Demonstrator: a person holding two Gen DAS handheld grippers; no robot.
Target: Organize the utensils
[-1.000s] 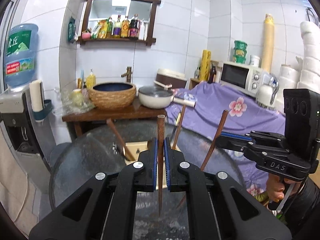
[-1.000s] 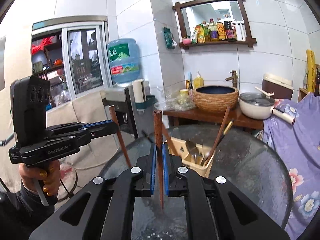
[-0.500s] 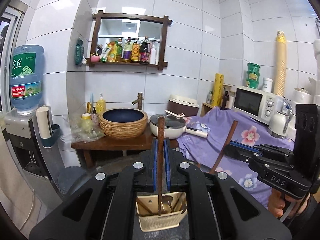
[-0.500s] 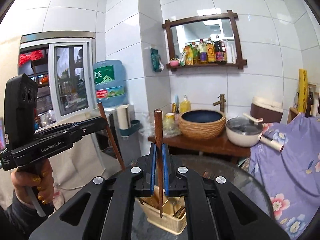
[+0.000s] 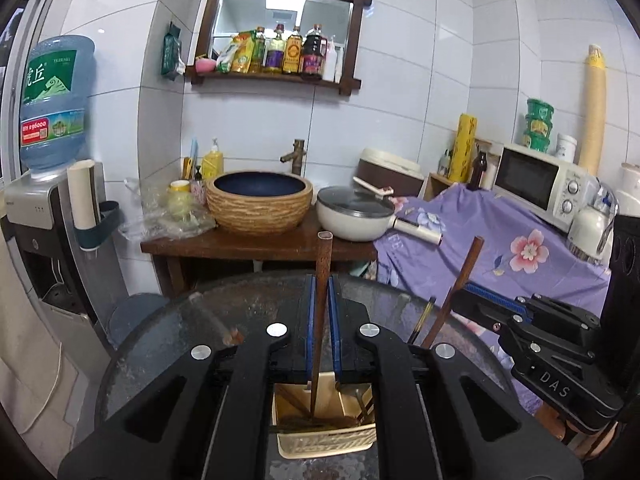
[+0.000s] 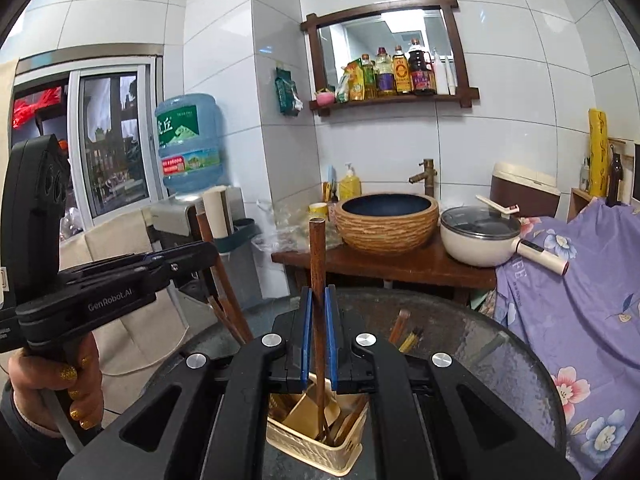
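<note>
Even, bright indoor light, ceiling panel reflected in the wood-framed wall mirror [image 6: 384,36]. Glare on the glossy white wall tiles [image 5: 480,80]. Heavy fisheye bend, dark vignette corners. Focus sharp; near black gripper bodies slightly soft.

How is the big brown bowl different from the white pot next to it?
The woven bowl is brown and ribbed outside, dark blue inside; the pot is smooth and white. The woven bowl is open on top; the pot wears a glass lid. The pot has a long handle sticking out; the woven bowl has none. Both are round and sit on the wooden table.
</note>
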